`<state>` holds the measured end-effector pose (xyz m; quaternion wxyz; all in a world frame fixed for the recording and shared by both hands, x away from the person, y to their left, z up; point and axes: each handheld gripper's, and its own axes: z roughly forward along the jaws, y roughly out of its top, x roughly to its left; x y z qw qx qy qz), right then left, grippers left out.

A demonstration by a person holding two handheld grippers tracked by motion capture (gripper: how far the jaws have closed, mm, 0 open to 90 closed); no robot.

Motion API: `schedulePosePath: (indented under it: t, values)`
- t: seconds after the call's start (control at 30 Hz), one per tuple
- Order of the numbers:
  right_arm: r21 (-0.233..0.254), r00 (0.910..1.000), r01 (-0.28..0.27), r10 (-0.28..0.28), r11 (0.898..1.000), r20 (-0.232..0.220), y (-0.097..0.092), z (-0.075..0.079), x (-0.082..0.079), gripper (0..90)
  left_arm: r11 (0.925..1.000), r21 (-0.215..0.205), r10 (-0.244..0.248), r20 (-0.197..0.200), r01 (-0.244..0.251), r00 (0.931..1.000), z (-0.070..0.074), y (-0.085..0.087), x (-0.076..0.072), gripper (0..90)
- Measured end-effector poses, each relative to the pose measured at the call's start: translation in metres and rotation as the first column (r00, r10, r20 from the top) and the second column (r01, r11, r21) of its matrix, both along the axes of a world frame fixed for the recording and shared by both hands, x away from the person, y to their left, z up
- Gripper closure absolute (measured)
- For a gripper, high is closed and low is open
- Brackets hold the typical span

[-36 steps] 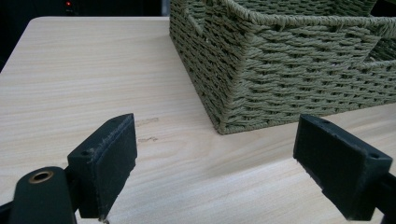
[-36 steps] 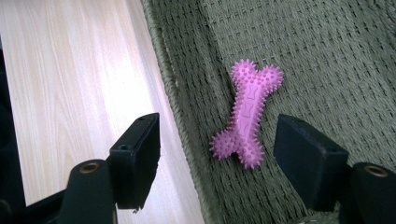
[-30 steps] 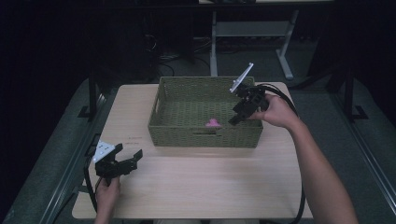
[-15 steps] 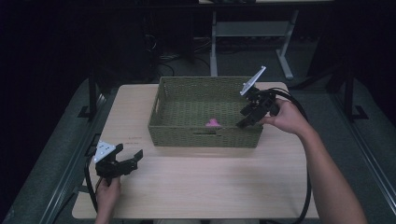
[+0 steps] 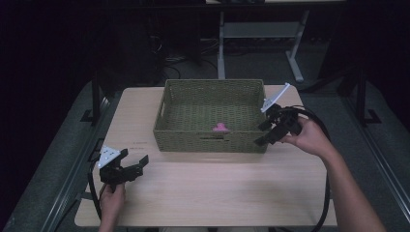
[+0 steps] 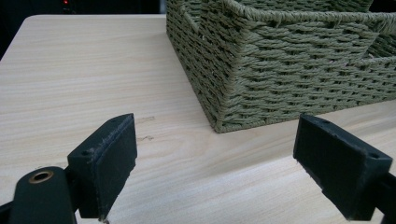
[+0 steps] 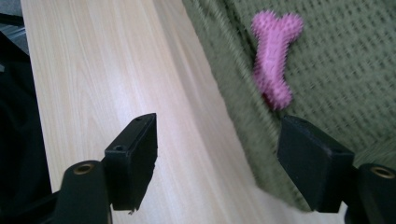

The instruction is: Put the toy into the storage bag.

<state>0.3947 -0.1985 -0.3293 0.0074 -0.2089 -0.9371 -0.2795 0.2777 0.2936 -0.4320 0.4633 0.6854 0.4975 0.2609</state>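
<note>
- Pink spiked bone-shaped toy (image 5: 221,128) lying on the floor of the green woven basket (image 5: 208,141), close to the near wall, at the centre of the high view; seen again at the upper right of the right gripper view (image 7: 274,59), slightly blurred.
- Basket standing on the light wooden counter (image 5: 203,188), in its upper half in the high view; one corner of it fills the upper right of the left gripper view (image 6: 261,65).
- Right hand-held gripper (image 5: 262,133) held at centre right of the high view, just beside the basket's right near corner, outside the rim, pointing left and down.
- Its jaws standing well apart, having just been opening wider, with nothing clamped between them; in the right gripper view, counter under the left jaw and the basket's edge by the right jaw.
- Left hand-held gripper (image 5: 134,166) low at lower left of the high view, over bare counter, well apart from the basket.
- Its jaws spread wide in the left gripper view, with only counter surface between them.
</note>
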Motion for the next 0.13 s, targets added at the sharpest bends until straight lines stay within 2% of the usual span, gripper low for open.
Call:
schedulePosePath:
  t: [0.13]
  values:
    - [0.008,1.0000,0.003,-0.003,1.000,0.009,-0.005,-0.010,-0.014,28.0,1.0000,0.002,0.001,0.002,-0.001,1.0000,0.000,0.000,0.000,13.0]
